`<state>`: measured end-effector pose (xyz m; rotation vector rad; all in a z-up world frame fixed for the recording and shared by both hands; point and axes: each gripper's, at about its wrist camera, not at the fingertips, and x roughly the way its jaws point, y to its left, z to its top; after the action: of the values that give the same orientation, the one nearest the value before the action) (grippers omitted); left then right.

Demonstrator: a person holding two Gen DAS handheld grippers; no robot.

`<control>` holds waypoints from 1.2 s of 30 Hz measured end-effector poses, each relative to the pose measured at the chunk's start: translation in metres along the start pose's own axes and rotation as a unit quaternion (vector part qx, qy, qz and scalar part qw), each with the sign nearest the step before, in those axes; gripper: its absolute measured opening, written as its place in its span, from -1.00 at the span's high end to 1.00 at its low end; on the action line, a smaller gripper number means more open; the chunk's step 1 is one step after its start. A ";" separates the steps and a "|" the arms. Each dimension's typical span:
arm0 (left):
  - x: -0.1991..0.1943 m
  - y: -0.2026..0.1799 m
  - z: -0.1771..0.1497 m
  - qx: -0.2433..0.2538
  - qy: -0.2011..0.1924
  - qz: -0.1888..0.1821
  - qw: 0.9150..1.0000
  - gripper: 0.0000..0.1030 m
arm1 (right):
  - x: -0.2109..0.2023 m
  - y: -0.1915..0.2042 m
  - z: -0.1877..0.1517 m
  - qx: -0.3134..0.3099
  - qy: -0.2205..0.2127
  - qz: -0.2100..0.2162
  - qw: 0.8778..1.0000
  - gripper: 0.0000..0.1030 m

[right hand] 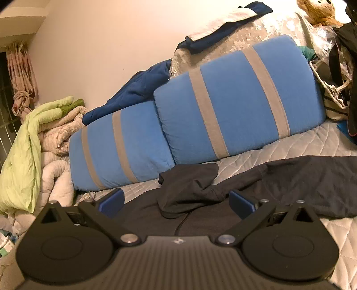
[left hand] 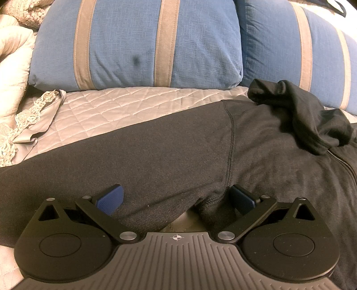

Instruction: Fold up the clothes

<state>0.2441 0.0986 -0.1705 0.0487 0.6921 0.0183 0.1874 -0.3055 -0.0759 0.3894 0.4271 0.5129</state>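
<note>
A dark grey zip hoodie [left hand: 178, 147] lies spread on the quilted bed, its sleeve running left and its hood [left hand: 296, 111] bunched at the upper right. My left gripper [left hand: 176, 198] stands open low over the armpit seam, blue pads [left hand: 111, 199] on either side of the cloth, nothing pinched. In the right wrist view the same hoodie [right hand: 301, 178] stretches to the right, its hood [right hand: 189, 185] crumpled in the middle and the zip running down below it. My right gripper [right hand: 176, 201] is open just above the collar area, holding nothing.
Two blue pillows with grey stripes [left hand: 138, 44] [right hand: 241, 100] lean along the back of the bed. A lace-trimmed cloth [left hand: 33, 120] lies at left. Piled blankets, one green [right hand: 24, 145], fill the left corner. Bags and a teddy bear [right hand: 319, 11] crowd the right. Quilted bedspread [left hand: 125, 107] shows between.
</note>
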 end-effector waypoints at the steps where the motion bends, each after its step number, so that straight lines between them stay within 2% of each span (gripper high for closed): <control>1: 0.000 0.000 0.000 0.000 0.000 0.000 1.000 -1.00 | 0.000 -0.001 0.000 0.001 0.000 0.000 1.000 -1.00; 36: 0.001 0.002 -0.002 0.000 -0.001 0.001 1.000 -1.00 | -0.001 -0.011 0.001 0.034 -0.004 0.003 0.999 -1.00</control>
<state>0.2434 0.1004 -0.1722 0.0483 0.6905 0.0199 0.1910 -0.3150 -0.0799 0.4583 0.4364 0.5035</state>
